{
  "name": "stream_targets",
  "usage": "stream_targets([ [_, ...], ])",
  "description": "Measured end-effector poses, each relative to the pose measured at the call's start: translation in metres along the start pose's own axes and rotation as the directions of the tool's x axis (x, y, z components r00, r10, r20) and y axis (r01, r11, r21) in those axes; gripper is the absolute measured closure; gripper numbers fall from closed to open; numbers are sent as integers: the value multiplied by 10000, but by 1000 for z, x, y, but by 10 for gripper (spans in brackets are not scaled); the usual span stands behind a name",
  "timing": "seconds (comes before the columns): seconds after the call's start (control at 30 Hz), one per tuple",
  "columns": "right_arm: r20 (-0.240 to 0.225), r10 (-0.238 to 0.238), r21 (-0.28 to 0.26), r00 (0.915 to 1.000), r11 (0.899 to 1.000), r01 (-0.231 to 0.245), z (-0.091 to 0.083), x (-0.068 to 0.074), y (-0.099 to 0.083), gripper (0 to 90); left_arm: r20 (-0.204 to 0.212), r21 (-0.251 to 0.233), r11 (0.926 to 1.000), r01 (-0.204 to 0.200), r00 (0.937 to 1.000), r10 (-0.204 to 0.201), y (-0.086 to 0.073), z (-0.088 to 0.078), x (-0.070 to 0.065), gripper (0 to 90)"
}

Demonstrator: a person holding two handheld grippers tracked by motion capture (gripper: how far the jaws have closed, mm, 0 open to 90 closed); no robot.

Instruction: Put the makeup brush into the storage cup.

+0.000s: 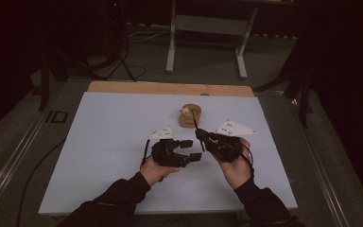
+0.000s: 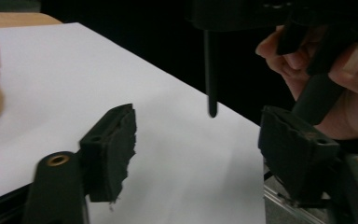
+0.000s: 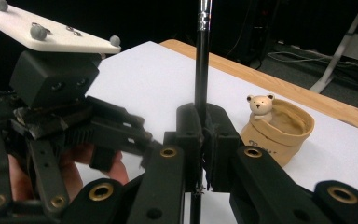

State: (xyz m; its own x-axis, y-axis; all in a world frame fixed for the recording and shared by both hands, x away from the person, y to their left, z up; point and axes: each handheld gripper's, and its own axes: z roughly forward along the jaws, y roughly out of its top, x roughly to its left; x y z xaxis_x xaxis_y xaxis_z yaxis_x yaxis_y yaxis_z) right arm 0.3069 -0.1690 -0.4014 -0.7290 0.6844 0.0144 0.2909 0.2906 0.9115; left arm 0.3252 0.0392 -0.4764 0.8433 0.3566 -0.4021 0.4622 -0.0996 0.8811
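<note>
In the high view, the left gripper (image 1: 194, 150) sits just left of centre in the frame, held in the person's left hand (image 1: 157, 171) above the pale worktop (image 1: 108, 142), its jaws released and spread apart with nothing between them. The left gripper view confirms this — the two black padded jaws stand wide at the lower left and lower right of the frame, only bare worktop between them, and the dark lower end of a thin brush (image 2: 210, 70) hangs down at upper centre, its tip clear of the surface. Just to the right in the high view, the right gripper (image 1: 199, 134) is held in the right hand (image 1: 236, 171), a white three-cornered plate on top of it, its jaws clenched on the brush (image 1: 195, 122), which slants up toward the top of the frame. The right gripper view shows the jaws pressed together on the black handle at the centre of the frame, with a metal ferrule near the top edge. A tan ceramic pot (image 1: 189, 116) with a small bear figure (image 3: 260, 107) on its rim stands on the worktop above the grippers in the high view — right of centre in the right gripper view.
</note>
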Motion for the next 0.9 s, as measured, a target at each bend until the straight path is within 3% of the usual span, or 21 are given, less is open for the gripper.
stream_targets([
  [0.3,5,-43,24,10000,10000,43,2,1,-1,858,7,-401,9992,-16,10000,17,5,10,-4,498],
  [0.47,0,-67,38,10000,10000,67,3,2,-1,858,-303,-439,9990,1,9995,-14,8,12,-5,610],
  [0.63,14,-90,0,10000,10000,90,3,3,-1,857,-537,-468,9986,-227,9984,202,10,13,-7,714],
  [0.73,59,-102,-40,9999,9999,103,3,3,-1,857,-659,-375,9991,-177,9977,152,12,13,-8,814],
  [0.8,61,-119,-119,9999,9999,120,2,3,-1,856,-546,-400,9989,241,9982,-263,13,12,-6,840],
  [0.9,117,-260,-120,9996,9996,261,1,4,-1,853,-597,-421,9989,215,9979,-240,12,11,-6,848],
])
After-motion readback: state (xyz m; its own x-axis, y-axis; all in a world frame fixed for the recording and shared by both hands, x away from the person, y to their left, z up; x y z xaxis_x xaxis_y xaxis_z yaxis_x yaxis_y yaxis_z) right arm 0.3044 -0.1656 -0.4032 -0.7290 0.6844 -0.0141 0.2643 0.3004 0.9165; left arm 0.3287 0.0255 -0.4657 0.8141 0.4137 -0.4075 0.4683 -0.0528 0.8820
